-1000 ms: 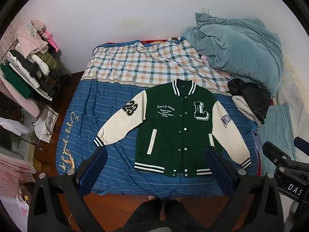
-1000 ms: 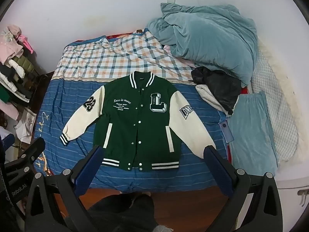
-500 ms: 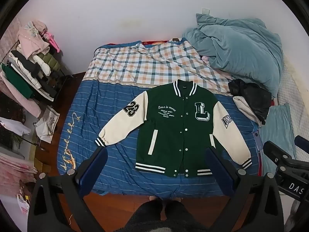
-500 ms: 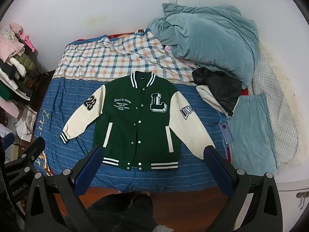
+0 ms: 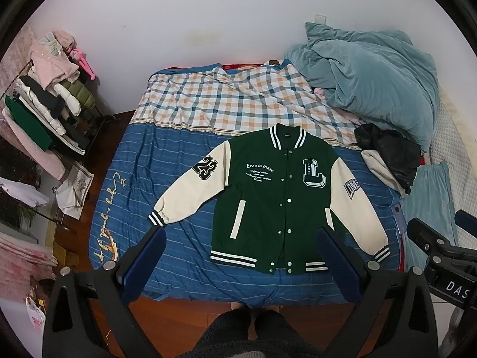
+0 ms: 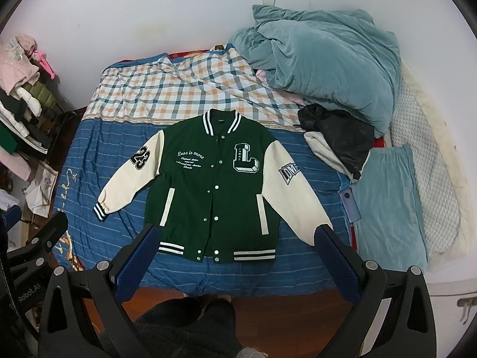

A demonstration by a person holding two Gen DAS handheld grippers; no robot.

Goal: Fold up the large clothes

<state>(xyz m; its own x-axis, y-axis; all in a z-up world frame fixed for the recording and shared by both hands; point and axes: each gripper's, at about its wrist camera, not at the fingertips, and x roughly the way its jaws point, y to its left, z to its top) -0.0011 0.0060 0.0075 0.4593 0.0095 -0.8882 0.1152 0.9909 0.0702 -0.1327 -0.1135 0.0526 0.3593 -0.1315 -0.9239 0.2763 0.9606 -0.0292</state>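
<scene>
A green varsity jacket (image 5: 274, 197) with cream sleeves lies flat, front up and snapped shut, on the blue striped bed cover; it also shows in the right wrist view (image 6: 214, 191). Both sleeves spread outward and down. My left gripper (image 5: 238, 235) is open and empty, held high above the bed's near edge. My right gripper (image 6: 235, 232) is open and empty, also high above the near edge. The right gripper's body shows at the right edge of the left wrist view (image 5: 441, 253).
A teal duvet (image 5: 372, 71) is heaped at the back right, with a black garment (image 5: 390, 152) below it. A checked sheet (image 5: 232, 101) covers the bed's far half. A loaded clothes rack (image 5: 38, 110) stands left. My feet show on the wooden floor (image 5: 179, 304).
Both views have shifted very slightly; the jacket sits a touch lower in frame. The jacket itself has not moved and both grippers stay open.
</scene>
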